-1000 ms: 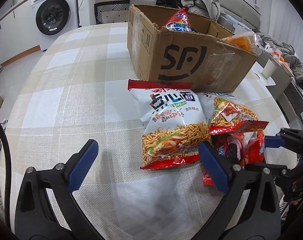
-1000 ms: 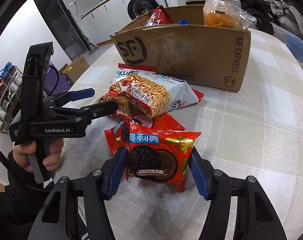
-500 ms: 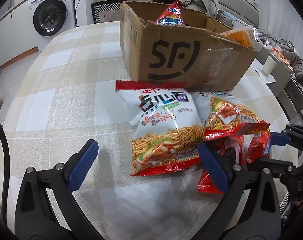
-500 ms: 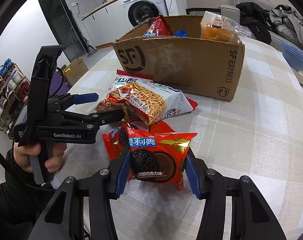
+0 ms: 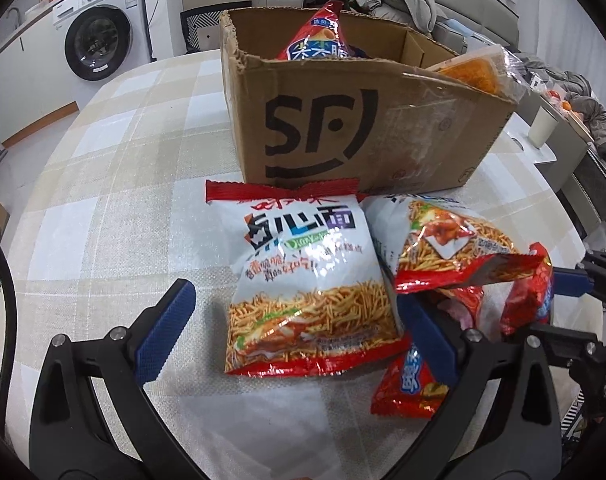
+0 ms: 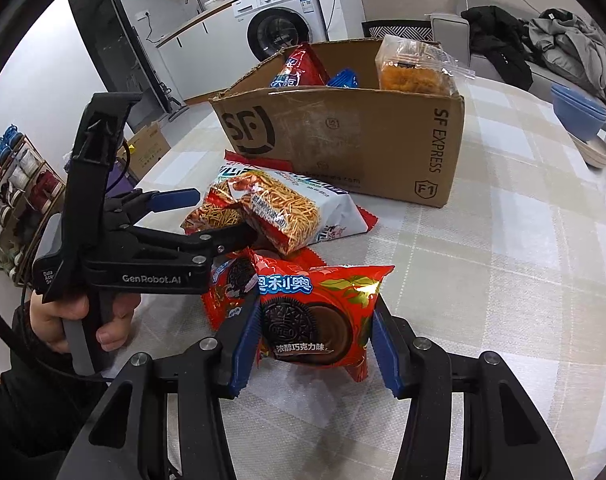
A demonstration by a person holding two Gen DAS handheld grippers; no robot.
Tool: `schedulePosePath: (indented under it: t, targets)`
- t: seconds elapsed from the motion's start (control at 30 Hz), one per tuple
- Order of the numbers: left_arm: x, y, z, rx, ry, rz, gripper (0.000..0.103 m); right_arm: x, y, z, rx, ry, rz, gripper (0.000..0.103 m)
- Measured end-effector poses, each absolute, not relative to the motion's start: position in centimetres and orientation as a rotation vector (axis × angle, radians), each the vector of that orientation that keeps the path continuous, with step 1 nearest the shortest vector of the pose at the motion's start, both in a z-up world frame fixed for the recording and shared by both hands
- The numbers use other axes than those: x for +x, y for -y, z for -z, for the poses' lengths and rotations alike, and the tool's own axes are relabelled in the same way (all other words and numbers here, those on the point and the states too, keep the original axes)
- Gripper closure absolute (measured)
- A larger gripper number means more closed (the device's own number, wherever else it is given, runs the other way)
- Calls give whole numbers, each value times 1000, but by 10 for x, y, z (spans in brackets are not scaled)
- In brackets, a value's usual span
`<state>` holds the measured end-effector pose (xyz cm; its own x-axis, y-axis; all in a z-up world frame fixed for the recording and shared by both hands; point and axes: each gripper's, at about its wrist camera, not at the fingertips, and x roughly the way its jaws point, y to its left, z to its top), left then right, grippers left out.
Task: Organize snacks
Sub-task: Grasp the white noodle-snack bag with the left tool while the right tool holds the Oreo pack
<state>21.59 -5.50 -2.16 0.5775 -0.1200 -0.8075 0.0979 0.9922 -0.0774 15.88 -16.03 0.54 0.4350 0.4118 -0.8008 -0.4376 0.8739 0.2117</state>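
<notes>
Oreo packet (image 6: 315,320) found nearest, flat on the checked table (image 6: 483,280), clenched across its width by the right gripper (image 6: 315,320). Both blue pads pressed on its side edges. Hold judged suited to lifting the packet level without crushing the biscuits.

Second red packet (image 6: 227,292) noted just beside and partly under the first. Left ungripped, presumably for a later pass.

Left gripper (image 5: 295,296) seen held in a hand (image 6: 63,320) beside the pile, released and wide. White noodle bag (image 5: 303,264) lay between its fingers (image 5: 163,332), pads not pressing. Spread judged matched to the bag's breadth — a stance for taking it next, not a grasp.

Second noodle bag (image 5: 455,248) found leaning over the first and over the red packets. Overlap likely to drag a neighbour if either were pulled carelessly.

Beyond the pile, cardboard box (image 5: 343,128) stood open-topped, touching the noodle bags' far ends. Judged the collection point. Already loaded with a red chip bag (image 5: 319,36) standing upright and a clear bag of orange snack (image 5: 475,72) propped over the far corner. Four packets remained outside — task judged partly done.
</notes>
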Motion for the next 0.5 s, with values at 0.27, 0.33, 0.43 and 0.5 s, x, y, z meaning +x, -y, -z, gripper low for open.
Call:
schedulePosePath:
  t: [0.27, 0.33, 0.43, 0.5]
  targets:
    - [227, 65, 24, 48, -954, 112, 29, 161, 162, -5, -22, -986, -522, 51]
    - [227, 68, 25, 67, -951, 105, 32, 161, 162, -5, -23, -985, -519, 51]
    - [226, 71, 26, 84, -946, 104, 36, 161, 162, -6, -24, -984, -520, 51]
    - [225, 73, 26, 89, -945, 105, 41, 161, 162, -6, -24, -984, -520, 51]
